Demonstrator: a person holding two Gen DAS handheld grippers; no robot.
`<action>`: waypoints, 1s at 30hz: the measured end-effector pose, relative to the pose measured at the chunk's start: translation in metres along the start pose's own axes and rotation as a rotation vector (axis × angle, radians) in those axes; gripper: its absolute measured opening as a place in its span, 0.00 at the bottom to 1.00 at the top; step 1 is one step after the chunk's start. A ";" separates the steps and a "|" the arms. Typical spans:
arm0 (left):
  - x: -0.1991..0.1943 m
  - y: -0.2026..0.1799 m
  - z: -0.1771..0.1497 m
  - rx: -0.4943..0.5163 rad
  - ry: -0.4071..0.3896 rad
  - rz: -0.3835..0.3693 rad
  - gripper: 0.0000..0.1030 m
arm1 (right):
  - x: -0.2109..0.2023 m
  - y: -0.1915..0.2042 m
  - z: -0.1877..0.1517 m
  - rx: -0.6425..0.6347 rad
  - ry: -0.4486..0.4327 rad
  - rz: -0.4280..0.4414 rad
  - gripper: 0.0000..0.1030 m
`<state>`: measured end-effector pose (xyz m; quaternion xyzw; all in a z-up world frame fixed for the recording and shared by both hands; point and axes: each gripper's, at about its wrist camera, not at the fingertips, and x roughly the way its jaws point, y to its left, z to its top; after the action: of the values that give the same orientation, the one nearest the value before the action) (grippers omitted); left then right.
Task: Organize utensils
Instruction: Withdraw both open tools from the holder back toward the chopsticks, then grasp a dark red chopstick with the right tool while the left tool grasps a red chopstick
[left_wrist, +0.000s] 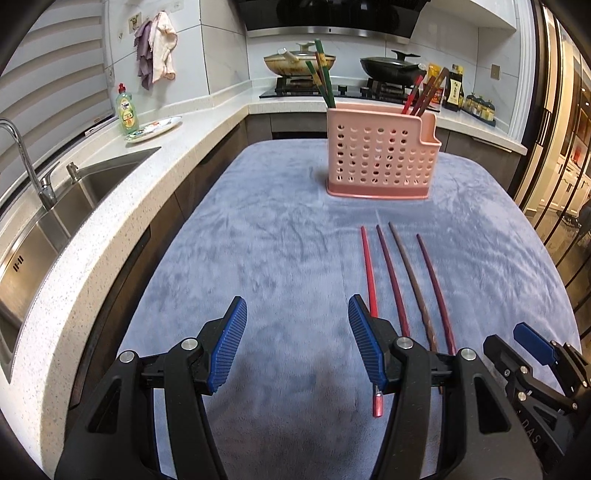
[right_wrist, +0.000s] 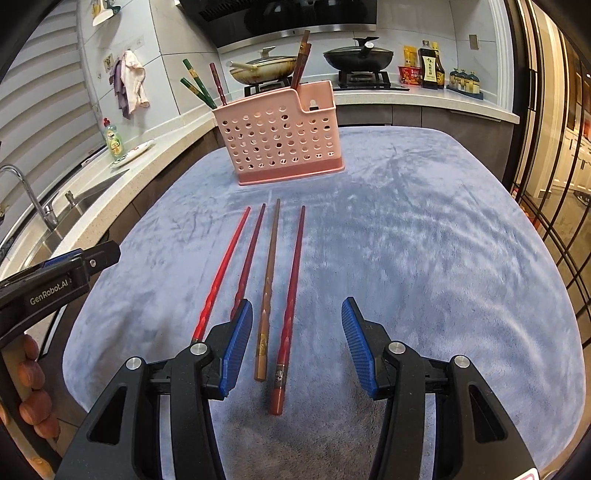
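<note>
Several chopsticks lie side by side on the blue cloth: a bright red one, a dark red one, a brown one and another dark red one. A pink perforated holder stands beyond them with green, red and brown chopsticks in it. My left gripper is open and empty, left of the row. My right gripper is open and empty above the near ends of the brown and right dark red chopsticks.
The blue cloth covers the table. A white counter with a sink and faucet runs along the left. A soap bottle, a stove with pans and sauce bottles stand at the back.
</note>
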<state>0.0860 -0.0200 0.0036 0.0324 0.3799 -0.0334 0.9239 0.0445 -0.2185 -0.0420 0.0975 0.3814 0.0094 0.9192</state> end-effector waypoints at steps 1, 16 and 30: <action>0.002 0.000 -0.001 -0.001 0.006 -0.001 0.53 | 0.002 0.000 -0.001 0.001 0.004 -0.001 0.48; 0.020 0.000 -0.016 -0.011 0.074 -0.026 0.53 | 0.035 0.002 -0.015 -0.013 0.084 -0.018 0.33; 0.025 -0.001 -0.019 -0.010 0.095 -0.036 0.53 | 0.054 0.009 -0.021 -0.053 0.112 -0.047 0.26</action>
<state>0.0899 -0.0207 -0.0273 0.0224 0.4239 -0.0463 0.9042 0.0683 -0.2010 -0.0927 0.0635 0.4342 0.0032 0.8986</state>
